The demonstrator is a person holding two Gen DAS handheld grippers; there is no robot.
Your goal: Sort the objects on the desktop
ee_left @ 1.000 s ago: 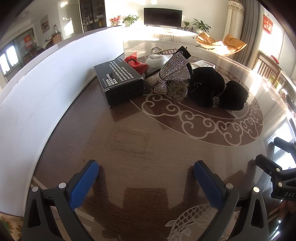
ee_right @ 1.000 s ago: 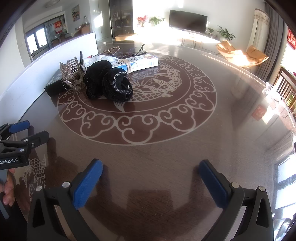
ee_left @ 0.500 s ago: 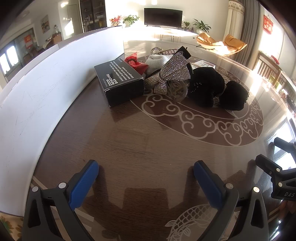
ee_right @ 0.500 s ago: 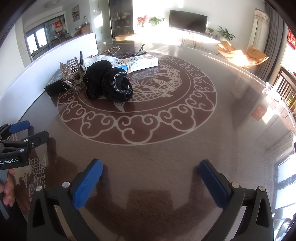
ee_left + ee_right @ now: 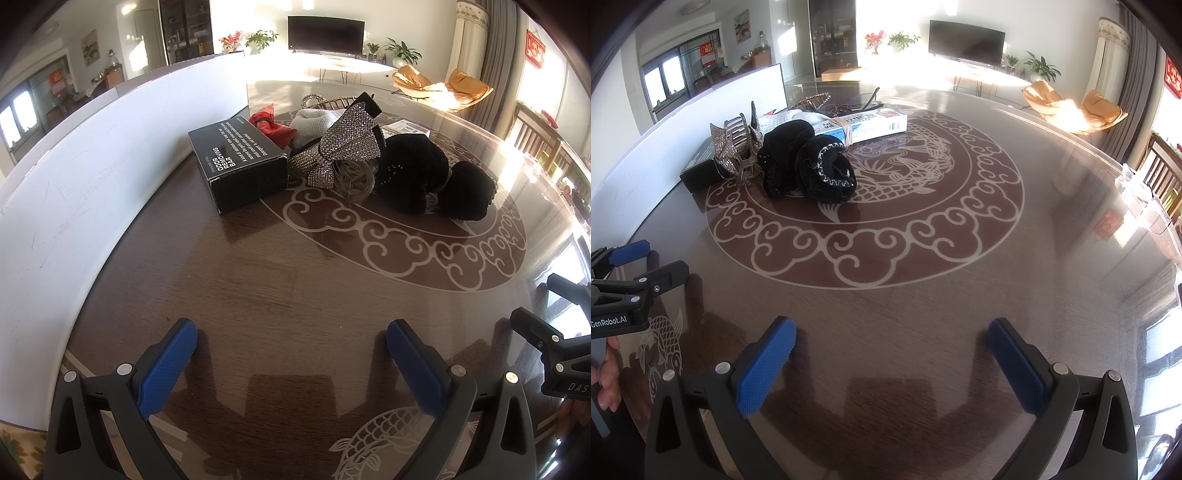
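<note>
A pile of objects lies at the far left of the round table. It holds a black box (image 5: 240,166) marked "Odor Removing Bar", a rhinestone bow clip (image 5: 347,147), a red item (image 5: 271,123), a grey cloth (image 5: 314,123), black scrunchies (image 5: 436,181) and a long white box (image 5: 864,125) with a rubber band. The black scrunchies (image 5: 809,170) and the clip (image 5: 738,144) show in the right wrist view too. My left gripper (image 5: 291,343) is open and empty, well short of the pile. My right gripper (image 5: 892,336) is open and empty over bare table.
A white curved panel (image 5: 74,192) borders the table's left side. The dark table (image 5: 923,258) has a pale dragon and cloud pattern. Chairs (image 5: 1160,177) stand at the right edge. The left gripper shows in the right wrist view (image 5: 646,266).
</note>
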